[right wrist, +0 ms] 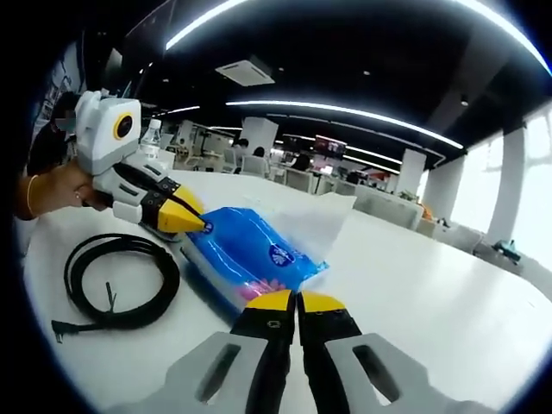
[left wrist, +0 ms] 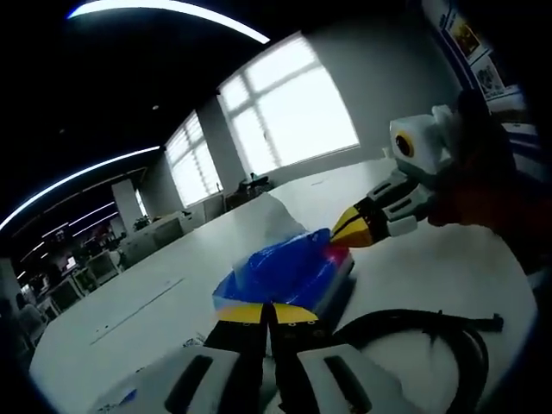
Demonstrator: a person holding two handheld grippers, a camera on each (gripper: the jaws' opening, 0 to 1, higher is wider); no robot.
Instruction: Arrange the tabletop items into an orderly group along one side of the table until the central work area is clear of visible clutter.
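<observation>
A blue wipes pack [left wrist: 285, 272] with a pink end lies on the white table [left wrist: 414, 267], a white sheet [left wrist: 280, 216] sticking up from it. In the left gripper view my left gripper [left wrist: 267, 312] is shut on the pack's near edge. My right gripper [left wrist: 354, 228] comes in from the right, pinched on the pink far end. In the right gripper view the pack [right wrist: 246, 250] runs between my right gripper [right wrist: 297, 302], shut on its pink end, and my left gripper [right wrist: 185, 216], shut on the other end.
A coiled black cable [right wrist: 121, 280] lies on the table [right wrist: 414, 285] beside the pack, also seen as the cable [left wrist: 431, 336] in the left gripper view. A person's hand [right wrist: 52, 190] holds the left gripper. A water bottle [right wrist: 151, 134] stands far back.
</observation>
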